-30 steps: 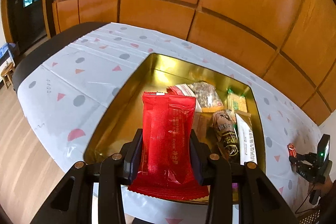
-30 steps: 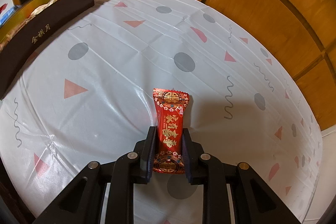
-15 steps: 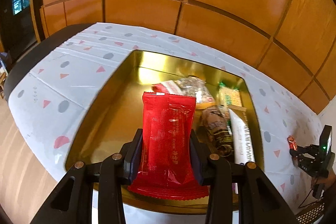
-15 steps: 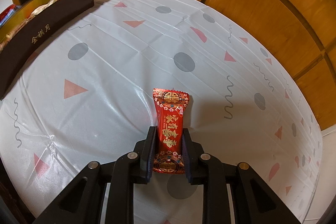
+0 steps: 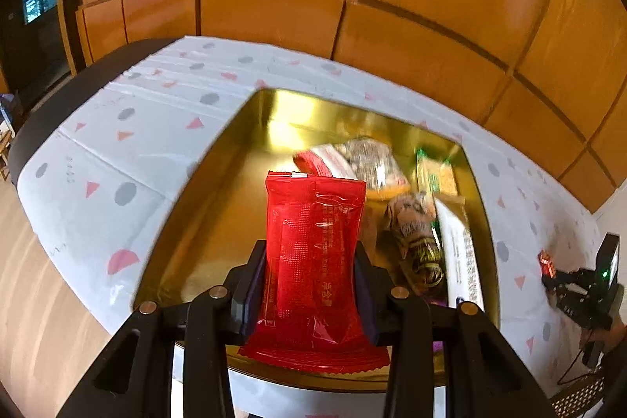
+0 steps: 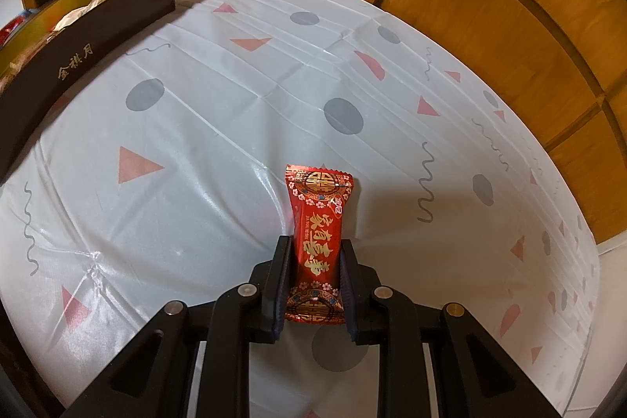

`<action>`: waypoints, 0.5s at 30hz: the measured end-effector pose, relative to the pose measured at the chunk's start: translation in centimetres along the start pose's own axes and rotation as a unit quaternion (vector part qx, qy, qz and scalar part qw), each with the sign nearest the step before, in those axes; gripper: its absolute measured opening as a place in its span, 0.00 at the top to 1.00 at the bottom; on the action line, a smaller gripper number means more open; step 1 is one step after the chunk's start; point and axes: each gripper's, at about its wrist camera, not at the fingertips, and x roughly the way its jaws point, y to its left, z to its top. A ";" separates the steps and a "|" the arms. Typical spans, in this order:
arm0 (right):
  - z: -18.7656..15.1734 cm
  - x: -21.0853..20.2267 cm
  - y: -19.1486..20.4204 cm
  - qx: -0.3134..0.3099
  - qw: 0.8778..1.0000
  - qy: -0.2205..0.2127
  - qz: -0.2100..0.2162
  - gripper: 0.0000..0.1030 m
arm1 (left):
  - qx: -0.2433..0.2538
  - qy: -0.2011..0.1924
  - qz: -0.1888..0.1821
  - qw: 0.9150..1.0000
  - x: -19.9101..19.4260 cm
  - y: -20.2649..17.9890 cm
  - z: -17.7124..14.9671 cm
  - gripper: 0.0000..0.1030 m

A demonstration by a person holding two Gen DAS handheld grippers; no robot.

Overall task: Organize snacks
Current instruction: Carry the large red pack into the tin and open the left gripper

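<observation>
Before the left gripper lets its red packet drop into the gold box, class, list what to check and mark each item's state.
1. Left gripper jaws shut on plain red packet: ok.
2. Packet over gold box: ok.
3. Bare box floor left of the snacks already inside: ok.
4. Right gripper shut on patterned red candy: ok.
5. Height above the box floor: cannot tell.

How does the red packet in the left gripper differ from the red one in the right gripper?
The left gripper holds a wide, plain red packet with small print; the right gripper holds a narrower candy wrapper with large gold characters and floral ends. The plain packet hangs over the gold box; the candy wrapper is over the tablecloth, apart from the box. Both are red, sealed and clamped lengthwise.
</observation>
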 end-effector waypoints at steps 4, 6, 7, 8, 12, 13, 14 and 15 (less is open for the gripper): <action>0.0 0.0 0.0 -0.002 1.000 0.000 0.002 0.76 | -0.010 -0.016 0.005 1.000 -1.3 1.3 0.9 0.61; 0.0 0.0 0.0 -0.002 1.000 0.000 0.002 0.76 | -0.022 -0.021 0.004 1.000 -1.8 2.3 1.2 0.61; 0.0 0.0 -0.1 -0.001 1.000 0.000 0.002 0.76 | -0.027 -0.022 0.004 0.999 -2.0 2.6 1.3 0.61; 0.0 0.0 0.0 -0.001 1.000 0.000 0.002 0.76 | -0.032 -0.024 0.003 0.999 -2.1 2.9 1.3 0.61; 0.0 0.0 0.0 -0.001 1.000 0.000 0.002 0.76 | -0.045 -0.013 -0.010 0.999 -1.4 3.1 1.3 0.61; 0.0 0.0 -0.1 -0.001 1.000 0.000 0.003 0.76 | -0.047 -0.007 -0.016 0.999 -1.0 2.9 1.2 0.61; 0.0 0.0 0.0 -0.001 1.000 0.000 0.003 0.76 | -0.047 0.000 -0.024 0.999 -0.5 2.5 1.2 0.61; 0.0 0.0 0.0 -0.001 1.000 0.000 0.003 0.76 | -0.044 0.007 -0.032 0.998 -0.1 1.9 1.1 0.61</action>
